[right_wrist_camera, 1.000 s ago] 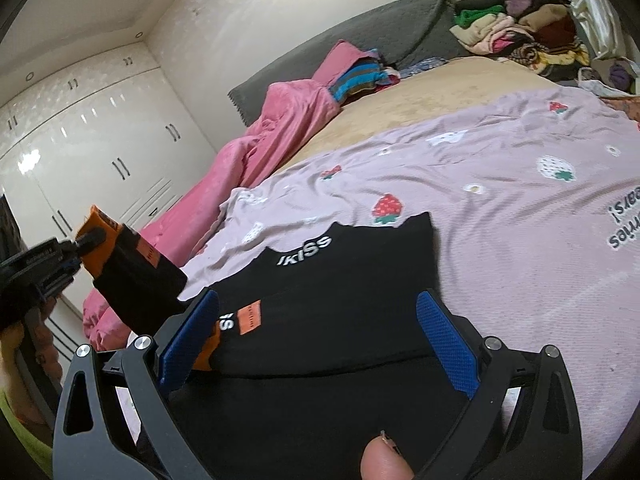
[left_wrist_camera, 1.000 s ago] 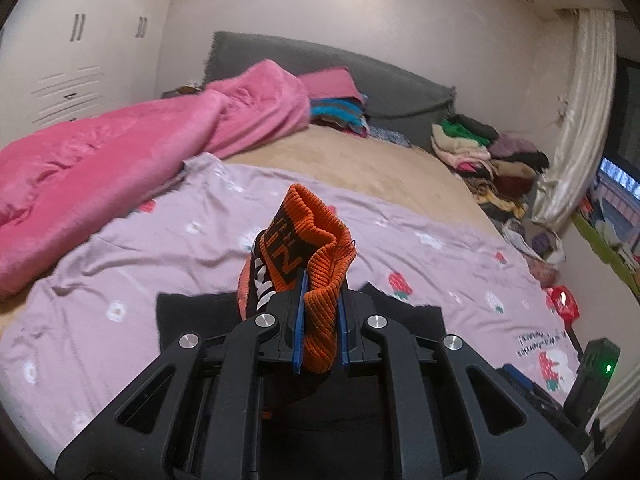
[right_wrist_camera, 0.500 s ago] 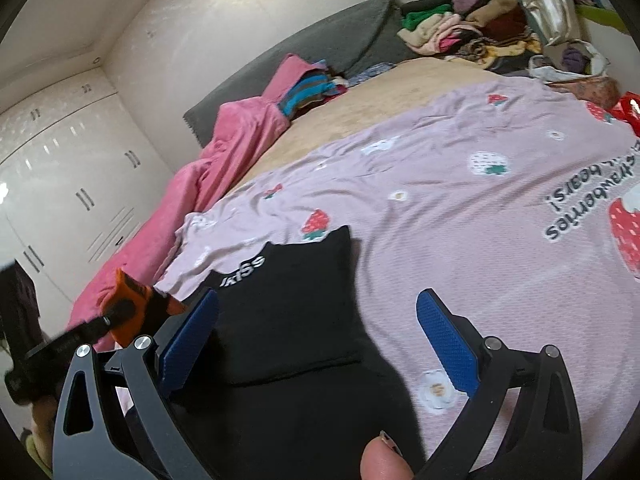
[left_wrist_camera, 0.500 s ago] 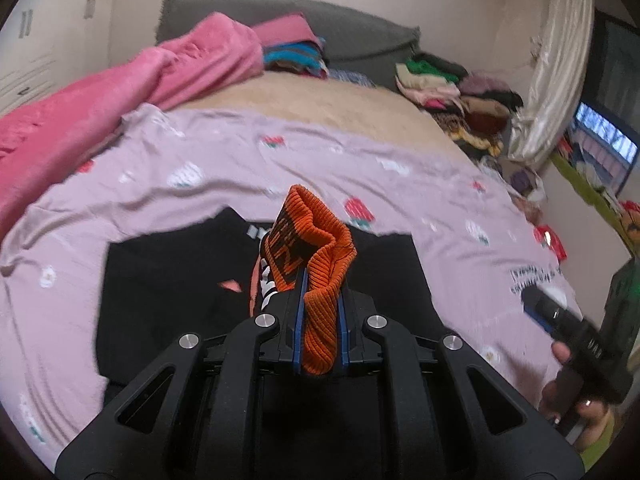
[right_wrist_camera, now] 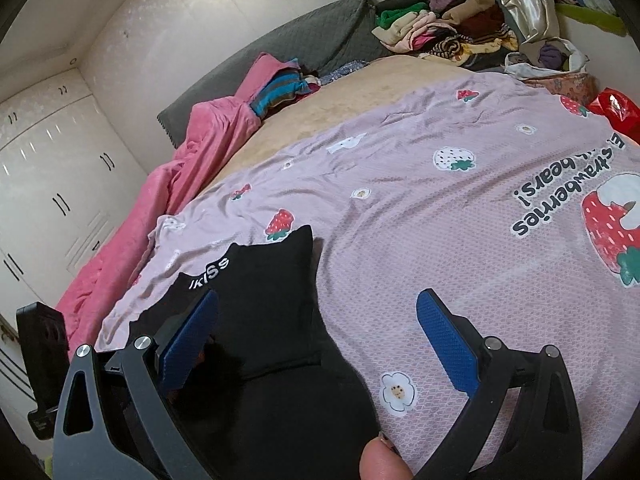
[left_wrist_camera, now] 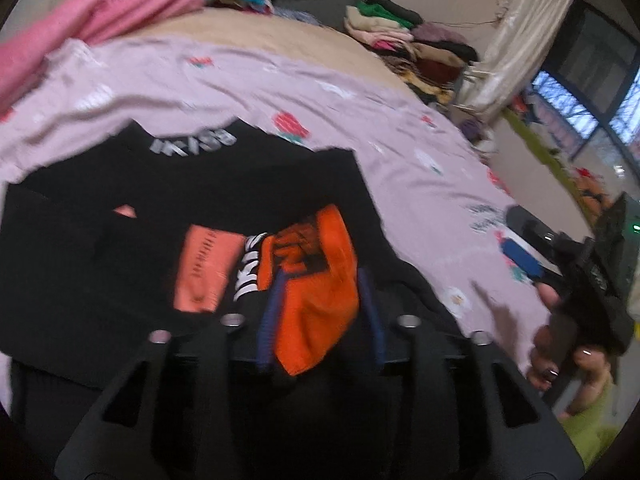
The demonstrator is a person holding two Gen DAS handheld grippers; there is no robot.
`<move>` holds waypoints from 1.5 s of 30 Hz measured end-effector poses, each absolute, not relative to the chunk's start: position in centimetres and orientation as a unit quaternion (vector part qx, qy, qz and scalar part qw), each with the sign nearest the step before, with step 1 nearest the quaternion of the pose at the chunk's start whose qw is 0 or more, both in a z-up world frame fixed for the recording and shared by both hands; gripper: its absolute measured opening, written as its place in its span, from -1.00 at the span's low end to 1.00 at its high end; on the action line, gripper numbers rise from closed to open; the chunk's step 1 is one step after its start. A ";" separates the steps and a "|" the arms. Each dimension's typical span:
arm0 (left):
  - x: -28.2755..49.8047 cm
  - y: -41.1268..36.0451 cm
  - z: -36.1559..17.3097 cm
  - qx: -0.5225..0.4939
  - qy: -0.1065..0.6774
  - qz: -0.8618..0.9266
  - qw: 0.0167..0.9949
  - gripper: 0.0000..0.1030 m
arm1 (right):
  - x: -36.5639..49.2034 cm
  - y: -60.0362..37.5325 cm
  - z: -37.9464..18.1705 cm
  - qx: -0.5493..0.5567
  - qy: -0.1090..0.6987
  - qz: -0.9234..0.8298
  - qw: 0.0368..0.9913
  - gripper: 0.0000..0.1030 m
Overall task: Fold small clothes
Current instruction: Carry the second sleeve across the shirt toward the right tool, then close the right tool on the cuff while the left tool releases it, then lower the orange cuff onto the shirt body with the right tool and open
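Observation:
A black garment [left_wrist_camera: 100,216] with orange cuffs and white lettering lies on the lilac strawberry sheet [left_wrist_camera: 360,112]. My left gripper [left_wrist_camera: 320,304] hangs low over it, its jaws now apart, with the orange ribbed cuff [left_wrist_camera: 316,276] lying loose between the blue pads. In the right wrist view the same black garment [right_wrist_camera: 272,280] lies at lower left. My right gripper [right_wrist_camera: 316,332] is open and empty, over the garment's right edge and the sheet [right_wrist_camera: 460,208].
A pink blanket [right_wrist_camera: 188,176] lies along the left side of the bed. Piles of clothes [right_wrist_camera: 452,36] sit at the far right by the grey headboard [right_wrist_camera: 296,40]. White wardrobes [right_wrist_camera: 48,168] stand on the left. A red bag [right_wrist_camera: 616,112] lies at the bed's right edge.
My left gripper has come down onto the black garment and its jaws have opened, letting the orange cuff go slack. My right gripper has shifted right, off most of the garment.

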State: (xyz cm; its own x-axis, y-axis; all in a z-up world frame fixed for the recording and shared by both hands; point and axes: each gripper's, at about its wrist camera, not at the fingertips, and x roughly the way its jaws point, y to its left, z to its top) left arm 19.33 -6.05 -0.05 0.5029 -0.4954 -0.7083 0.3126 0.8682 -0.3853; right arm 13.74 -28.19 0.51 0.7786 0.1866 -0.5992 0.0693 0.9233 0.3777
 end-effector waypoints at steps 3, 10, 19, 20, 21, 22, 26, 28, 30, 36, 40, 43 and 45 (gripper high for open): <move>19.0 -5.7 -0.3 -0.126 0.439 -0.265 0.849 0.08 | 14.1 -27.3 0.2 0.181 0.339 0.039 0.922 0.91; 19.6 -0.7 0.5 -0.124 0.425 -0.170 0.881 0.16 | 15.2 -21.4 -1.5 0.100 0.385 0.111 0.911 0.53; 19.4 8.9 1.9 -0.134 0.370 -0.013 0.919 0.21 | 18.3 -14.5 -6.0 0.023 0.459 0.162 0.873 0.07; 19.3 9.9 1.9 -0.144 0.364 -0.004 0.920 0.21 | 18.6 -14.1 -6.6 0.016 0.464 0.160 0.871 -0.05; 19.1 10.8 2.0 -0.156 0.359 0.004 0.920 0.21 | 18.7 -13.9 -6.7 0.015 0.463 0.161 0.871 -0.21; 19.0 11.6 2.1 -0.165 0.354 0.008 0.921 0.21 | 18.7 -13.8 -6.7 0.015 0.461 0.165 0.872 -0.38; 18.6 13.9 2.1 -0.193 0.339 0.021 0.921 0.21 | 18.3 -13.2 -5.5 0.010 0.434 0.185 0.882 -0.84; 18.5 14.4 2.0 -0.199 0.335 0.027 0.921 0.21 | 18.1 -12.9 -4.4 0.001 0.419 0.194 0.887 -0.85; 18.4 14.6 2.1 -0.200 0.333 0.028 0.921 0.21 | 18.4 -12.4 -2.3 -0.001 0.393 0.211 0.895 -0.85; 18.8 13.8 1.5 -0.184 0.334 0.026 0.924 0.21 | 19.9 -11.8 2.4 -0.039 0.338 0.219 0.914 -0.85; 19.2 12.6 0.8 -0.162 0.347 0.020 0.923 0.21 | 20.7 -12.4 1.3 -0.046 0.352 0.199 0.914 -0.85; 19.4 11.7 0.6 -0.140 0.351 0.015 0.926 0.21 | 21.0 -13.3 -0.1 -0.041 0.365 0.185 0.912 -0.85; 19.5 11.1 0.5 -0.130 0.353 0.012 0.926 0.21 | 21.0 -13.8 -0.9 -0.036 0.376 0.176 0.909 -0.85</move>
